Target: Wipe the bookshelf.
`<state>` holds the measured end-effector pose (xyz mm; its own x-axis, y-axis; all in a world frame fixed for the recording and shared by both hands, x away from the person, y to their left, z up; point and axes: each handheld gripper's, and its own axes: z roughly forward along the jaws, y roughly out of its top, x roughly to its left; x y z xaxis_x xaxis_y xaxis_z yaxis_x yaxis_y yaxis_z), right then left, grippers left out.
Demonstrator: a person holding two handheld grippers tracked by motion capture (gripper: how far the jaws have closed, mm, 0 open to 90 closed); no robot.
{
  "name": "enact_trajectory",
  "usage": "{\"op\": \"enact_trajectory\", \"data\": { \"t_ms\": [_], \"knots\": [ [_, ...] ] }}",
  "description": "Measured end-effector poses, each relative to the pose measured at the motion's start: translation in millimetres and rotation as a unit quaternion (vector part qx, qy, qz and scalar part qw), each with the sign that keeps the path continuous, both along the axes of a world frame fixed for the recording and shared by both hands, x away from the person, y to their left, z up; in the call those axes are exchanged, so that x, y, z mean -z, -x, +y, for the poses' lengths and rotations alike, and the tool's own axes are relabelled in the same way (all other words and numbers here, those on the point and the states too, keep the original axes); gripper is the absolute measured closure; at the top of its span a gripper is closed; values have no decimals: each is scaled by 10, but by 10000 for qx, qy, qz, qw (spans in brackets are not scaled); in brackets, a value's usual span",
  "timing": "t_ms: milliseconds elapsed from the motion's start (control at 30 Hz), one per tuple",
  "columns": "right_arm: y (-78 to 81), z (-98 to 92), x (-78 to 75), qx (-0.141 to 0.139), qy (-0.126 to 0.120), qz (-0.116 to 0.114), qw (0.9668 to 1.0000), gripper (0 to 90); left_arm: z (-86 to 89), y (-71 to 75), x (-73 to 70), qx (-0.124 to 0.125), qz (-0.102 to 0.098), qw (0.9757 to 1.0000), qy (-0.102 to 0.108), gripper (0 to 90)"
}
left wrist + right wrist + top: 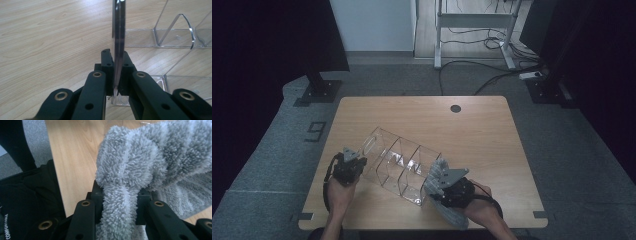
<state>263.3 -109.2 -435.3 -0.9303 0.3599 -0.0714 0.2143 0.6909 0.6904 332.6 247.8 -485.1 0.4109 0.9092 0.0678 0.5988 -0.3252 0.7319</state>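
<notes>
Organizer [399, 165] wall edge pinched in left claw [117, 75]; right claw [120, 202] clamps cloth [140, 165].

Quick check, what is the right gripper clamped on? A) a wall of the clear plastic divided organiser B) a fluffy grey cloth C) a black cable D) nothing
B: in the right gripper view the right gripper pinches a fold of the fluffy grey cloth between its black jaws.
</notes>
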Motion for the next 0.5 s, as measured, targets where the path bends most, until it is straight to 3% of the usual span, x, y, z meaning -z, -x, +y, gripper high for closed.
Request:
{"op": "enact_trajectory", "data": {
  "t_ms": [300, 500],
  "knots": [
    [34, 59, 30, -213, 105, 224, 9995, 695, 20, 5, 2, 45, 5, 10000, 12, 864],
    [-20, 68, 123, -72, 168, 309, 9994, 694, 49, 6, 7, 157, 2, 9999, 68, 873]
  ]
}}
